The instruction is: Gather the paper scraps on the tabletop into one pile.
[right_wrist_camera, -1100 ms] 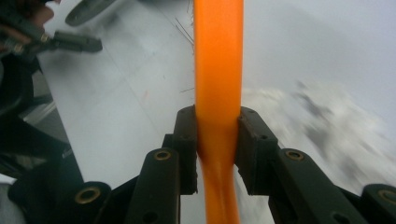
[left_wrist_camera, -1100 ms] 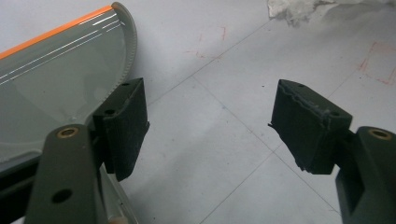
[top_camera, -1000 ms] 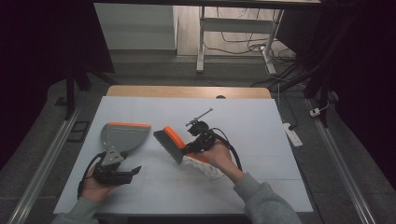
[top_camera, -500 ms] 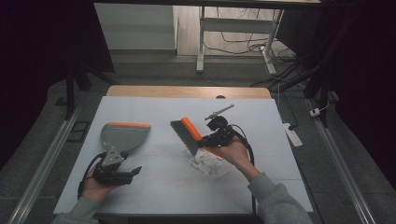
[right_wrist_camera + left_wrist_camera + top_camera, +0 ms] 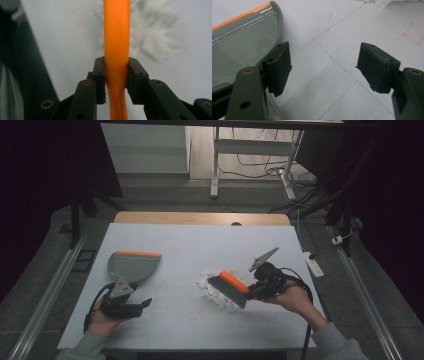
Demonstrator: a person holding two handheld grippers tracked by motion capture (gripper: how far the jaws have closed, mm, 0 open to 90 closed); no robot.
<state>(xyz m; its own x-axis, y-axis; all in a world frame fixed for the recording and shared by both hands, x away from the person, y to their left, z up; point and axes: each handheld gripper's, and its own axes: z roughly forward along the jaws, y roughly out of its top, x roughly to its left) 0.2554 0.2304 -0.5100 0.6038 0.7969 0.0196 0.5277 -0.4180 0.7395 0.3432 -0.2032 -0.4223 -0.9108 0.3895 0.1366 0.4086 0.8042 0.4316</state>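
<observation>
Right gripper (image 5: 254,290) clamped on brush (image 5: 229,289), bristles over white scraps (image 5: 212,287) mid-table. Left gripper (image 5: 141,305) open beside dustpan (image 5: 133,265), not holding it. Likely to slide or let scraps scatter past.

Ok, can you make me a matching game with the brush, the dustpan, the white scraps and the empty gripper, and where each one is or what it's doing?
Things:
1. brush
2. dustpan
3. scraps
4. left gripper

States:
A. open, holding nothing
B. clamped by its orange handle in the right gripper
C. in a white heap on the table, under the brush
D. lying flat at the table's left, orange edge pointing away from the person

Pairs: 1-B, 2-D, 3-C, 4-A
</observation>
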